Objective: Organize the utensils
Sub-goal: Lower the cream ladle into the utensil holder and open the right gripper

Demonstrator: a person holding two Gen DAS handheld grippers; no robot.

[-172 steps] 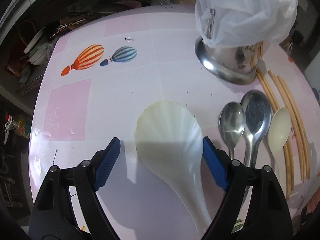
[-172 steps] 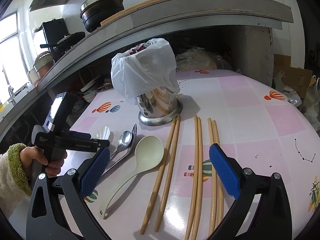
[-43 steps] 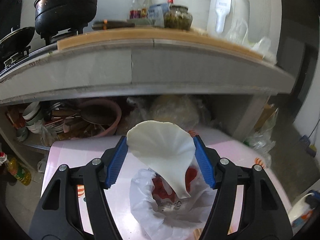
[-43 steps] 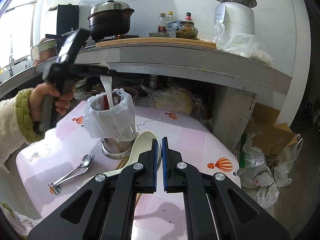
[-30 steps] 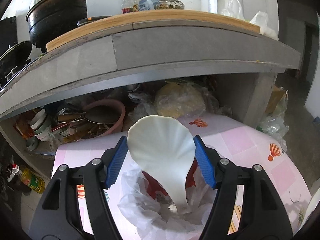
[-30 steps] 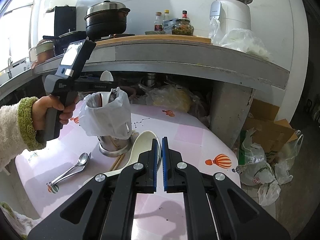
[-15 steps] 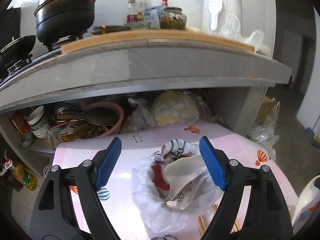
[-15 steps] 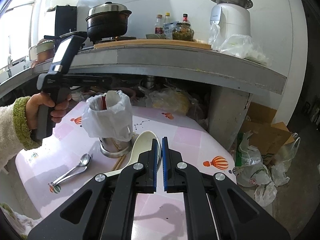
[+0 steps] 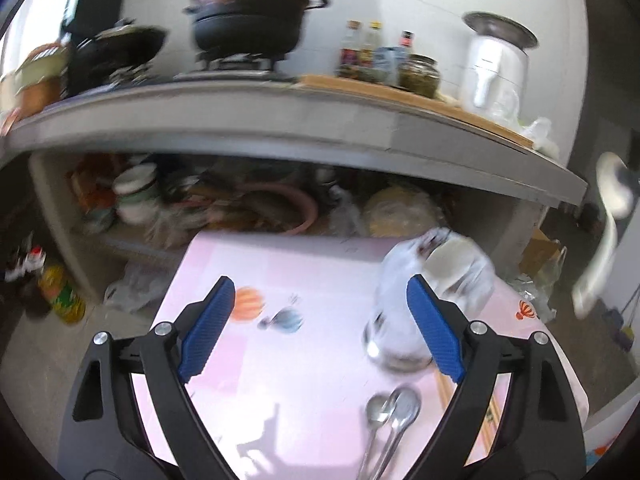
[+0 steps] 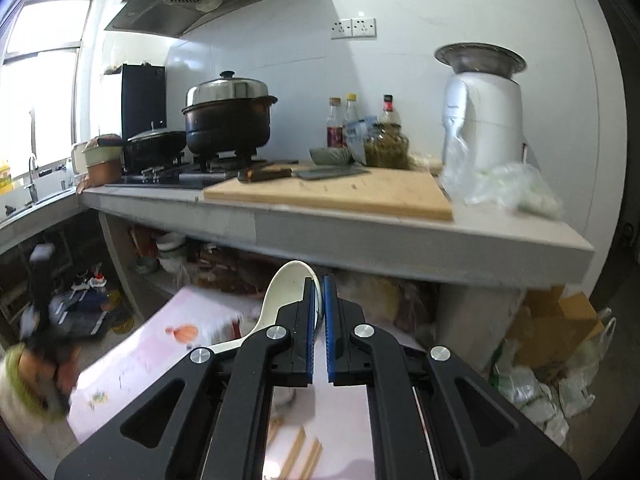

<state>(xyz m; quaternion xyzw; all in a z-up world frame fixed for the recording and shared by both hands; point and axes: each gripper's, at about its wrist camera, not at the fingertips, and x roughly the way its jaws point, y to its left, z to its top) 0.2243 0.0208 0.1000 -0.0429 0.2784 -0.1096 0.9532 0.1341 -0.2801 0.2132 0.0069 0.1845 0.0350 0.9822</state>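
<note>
Sitting in the bagged holder (image 9: 436,280) at right is the rice paddle (image 9: 450,258); the left gripper (image 9: 320,328), jaws just widened, is gaping empty. The right gripper (image 10: 319,330) is clamping the cream ladle (image 10: 288,292), leaving 2 metal spoons (image 9: 390,412) and chopsticks (image 10: 298,450) lower down.

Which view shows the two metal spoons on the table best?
The left wrist view: the metal spoons lie side by side on the pink table, just below the steel holder, between the open fingers. The right wrist view does not show them; its own gripper blocks the table.

Bright window daylight, motion blur
</note>
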